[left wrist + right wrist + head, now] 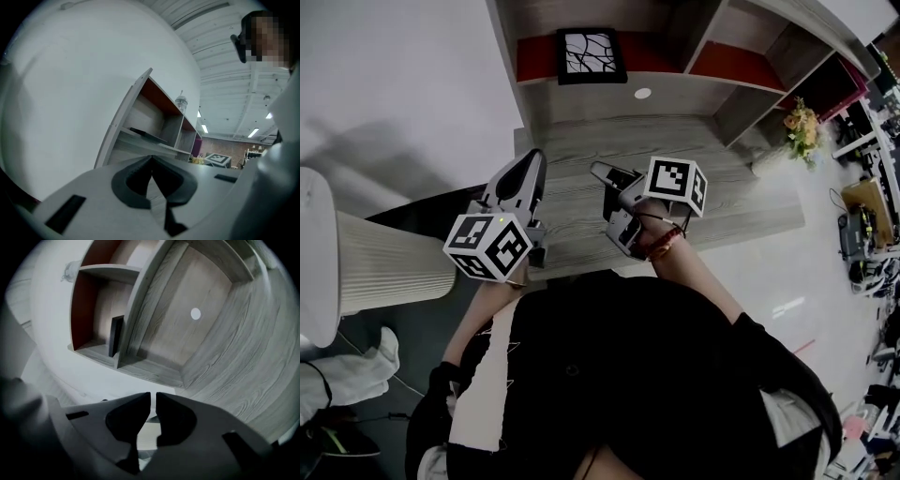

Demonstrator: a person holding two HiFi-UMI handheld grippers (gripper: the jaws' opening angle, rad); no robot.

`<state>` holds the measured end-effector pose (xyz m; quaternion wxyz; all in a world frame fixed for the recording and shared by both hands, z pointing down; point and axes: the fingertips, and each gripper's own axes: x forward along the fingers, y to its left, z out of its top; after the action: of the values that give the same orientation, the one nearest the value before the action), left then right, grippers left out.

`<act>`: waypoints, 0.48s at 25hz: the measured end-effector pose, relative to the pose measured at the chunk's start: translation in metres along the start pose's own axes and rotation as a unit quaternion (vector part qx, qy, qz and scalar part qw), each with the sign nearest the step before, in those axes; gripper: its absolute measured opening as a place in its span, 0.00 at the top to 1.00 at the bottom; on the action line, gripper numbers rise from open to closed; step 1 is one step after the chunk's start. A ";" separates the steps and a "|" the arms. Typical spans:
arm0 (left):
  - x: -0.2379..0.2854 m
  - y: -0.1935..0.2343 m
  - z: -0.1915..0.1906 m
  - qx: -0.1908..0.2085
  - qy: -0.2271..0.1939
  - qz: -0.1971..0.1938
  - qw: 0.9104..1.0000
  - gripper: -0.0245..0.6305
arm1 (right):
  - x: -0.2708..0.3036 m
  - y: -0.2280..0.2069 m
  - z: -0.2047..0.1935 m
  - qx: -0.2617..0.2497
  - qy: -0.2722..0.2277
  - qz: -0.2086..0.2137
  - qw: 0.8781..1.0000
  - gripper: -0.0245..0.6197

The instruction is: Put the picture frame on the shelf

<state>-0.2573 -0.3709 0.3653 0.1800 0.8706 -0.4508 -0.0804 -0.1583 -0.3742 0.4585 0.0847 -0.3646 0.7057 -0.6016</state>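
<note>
**A:** How do the jaws stand?

**B:** Head view first. The left gripper and the right gripper hover side by side over the near edge of the table. Both point toward the shelf, and both look closed with nothing in them.

**A:** And the picture frame?

**B:** The picture frame stands in the shelf's left compartment at the table's far edge, against the red back panel. Its patterned face is turned toward the person. It looks nearly square, so I cannot pick out a long axis.

**A:** What is around it?

**B:** There is a white dot on the panel below it and flowers toward the table's right end. A ribbed white cylinder stands off the left edge. Only bare wood lies between the grippers and the shelf.

**A:** What does the left gripper view show?

**B:** The jaws' tips touch and hold nothing. The shelf appears tilted, with a bottle on top. A thin dark slab sits in one compartment, too edge-on to name.

**A:** And the right gripper view?

**B:** The jaws are together but for a hairline slit, and they are empty. The frame shows only its dark edge. It stands upright on the compartment floor, close beside the divider, with its face hidden.
</note>
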 end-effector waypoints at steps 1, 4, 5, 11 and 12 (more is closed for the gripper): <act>0.000 -0.001 -0.001 0.000 0.001 -0.002 1.000 0.95 | -0.004 0.000 0.005 -0.023 -0.011 -0.011 1.000 0.94; 0.001 -0.008 -0.001 0.003 0.001 -0.011 1.000 0.95 | -0.017 0.014 0.019 -0.120 -0.036 -0.028 0.992 0.98; 0.002 -0.011 -0.001 0.004 0.001 -0.014 1.000 0.94 | -0.021 0.021 0.024 -0.160 -0.044 -0.032 0.986 0.98; 0.011 -0.024 0.002 0.012 0.001 -0.025 1.000 0.94 | -0.052 0.058 0.060 -0.367 -0.107 -0.082 0.920 0.96; 0.013 -0.026 0.003 0.014 -0.001 -0.025 1.000 0.94 | -0.058 0.064 0.067 -0.389 -0.123 -0.085 0.909 0.96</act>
<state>-0.2311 -0.3684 0.3528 0.1655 0.8840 -0.4299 -0.0795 -0.1054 -0.3908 0.3636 -0.0288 -0.4982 0.8341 -0.2349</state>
